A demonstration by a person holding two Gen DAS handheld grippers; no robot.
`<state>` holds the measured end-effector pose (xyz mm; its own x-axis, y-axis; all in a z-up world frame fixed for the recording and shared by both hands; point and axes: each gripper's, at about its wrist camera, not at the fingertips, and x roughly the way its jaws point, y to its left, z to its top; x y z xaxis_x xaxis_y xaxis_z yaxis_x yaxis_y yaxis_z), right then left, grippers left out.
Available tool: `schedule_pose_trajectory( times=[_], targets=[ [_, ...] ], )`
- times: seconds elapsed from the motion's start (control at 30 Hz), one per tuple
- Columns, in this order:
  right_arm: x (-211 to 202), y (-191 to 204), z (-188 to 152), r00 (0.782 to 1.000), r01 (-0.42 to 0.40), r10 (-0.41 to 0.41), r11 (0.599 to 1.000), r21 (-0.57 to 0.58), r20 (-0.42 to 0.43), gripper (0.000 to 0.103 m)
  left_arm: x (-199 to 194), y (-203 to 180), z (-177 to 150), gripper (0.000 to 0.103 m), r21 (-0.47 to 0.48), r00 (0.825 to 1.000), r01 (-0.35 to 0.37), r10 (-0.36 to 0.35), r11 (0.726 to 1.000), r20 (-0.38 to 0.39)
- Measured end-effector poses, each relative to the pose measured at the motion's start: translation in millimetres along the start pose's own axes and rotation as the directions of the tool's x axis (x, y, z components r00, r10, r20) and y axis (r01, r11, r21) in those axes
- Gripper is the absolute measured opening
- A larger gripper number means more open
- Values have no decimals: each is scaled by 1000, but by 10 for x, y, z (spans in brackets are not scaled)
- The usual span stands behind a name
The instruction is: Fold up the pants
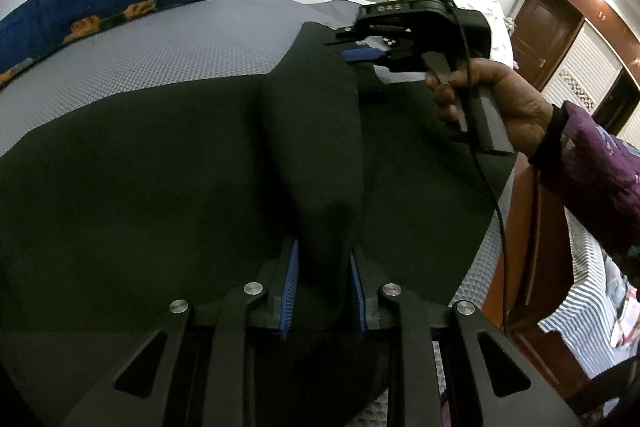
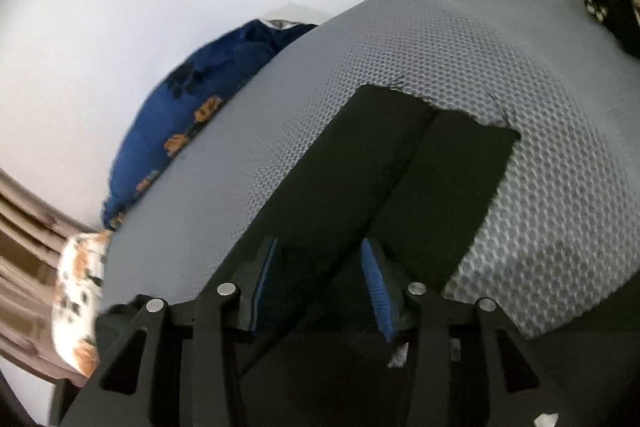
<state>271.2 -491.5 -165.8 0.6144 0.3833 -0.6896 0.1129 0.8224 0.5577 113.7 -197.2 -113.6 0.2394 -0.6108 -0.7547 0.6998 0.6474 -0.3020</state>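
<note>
In the left wrist view, the black pants (image 1: 160,187) lie spread over a bed covered in a grey honeycomb-textured sheet (image 1: 160,47). A raised ridge of the fabric runs up the middle of the picture, and its near end sits pinched between the blue pads of the left gripper (image 1: 323,287), whose jaws stand narrow and clamped on that fold. Toward the far right part of the bed, the right gripper (image 1: 360,53) hangs just over the far edge of the pants, held by a hand (image 1: 500,99) in a purple patterned sleeve (image 1: 592,163). The letters "DAS" can be read on top of its black body, and a green light glows on the unit mounted behind. A black cable hangs from it down past the bed's right edge. A blue pillow (image 1: 100,3) with orange and dark prints lies at the far left edge of the bed, against a white wall. A brown door and striped cloth show at the right.

In the right wrist view, the right gripper (image 2: 320,283) has its jaws moderately apart, with black fabric of the pants (image 2: 380,167) lying between the pads; whether the pads press on it cannot be told. The two leg ends reach toward the far part of the sheet (image 2: 480,47), with frayed threads at the hems. The blue pillow (image 2: 192,115) lies along the bed's left edge.
</note>
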Motion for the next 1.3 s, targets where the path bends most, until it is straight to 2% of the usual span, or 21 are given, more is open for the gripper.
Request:
schedule_pose_trajectory(
  times=[0.07,0.1,0.13,0.17,0.4,0.67,1.03,1.13,1.3],
  targets=[
    [61,59,38,1000,-15,15,1000,-13,-8,39,-1,9,-3,24,-1,1000,3,-3,1000,1],
    [87,77,57,1000,-16,16,1000,-14,-12,35,0,15,-3,24,-3,1000,5,-5,1000,1],
    [107,96,75,1000,-17,17,1000,-15,-12,16,1,17,-2,24,-5,1000,7,-7,1000,1],
    [110,101,77,1000,-13,13,1000,-18,-13,6,0,21,-4,24,-6,1000,9,-9,1000,1],
    [-95,27,25,997,-38,37,999,20,70,5,-2,30,-23,24,-2,1000,14,-14,1000,9],
    [-656,-47,-155,981,-80,62,992,94,184,5,-10,-6,-9,24,6,1000,-2,1,1000,3],
    [-1670,-90,-670,945,-143,78,972,186,317,4,-92,-238,-81,27,79,998,-61,60,995,15],
    [-1829,-110,-842,939,-153,79,968,200,335,4,-72,-276,-109,27,91,998,-65,65,994,10],
    [-1954,-273,-1104,937,-153,59,955,254,344,4,-25,-373,-156,26,165,995,-97,96,981,10]
  ],
)
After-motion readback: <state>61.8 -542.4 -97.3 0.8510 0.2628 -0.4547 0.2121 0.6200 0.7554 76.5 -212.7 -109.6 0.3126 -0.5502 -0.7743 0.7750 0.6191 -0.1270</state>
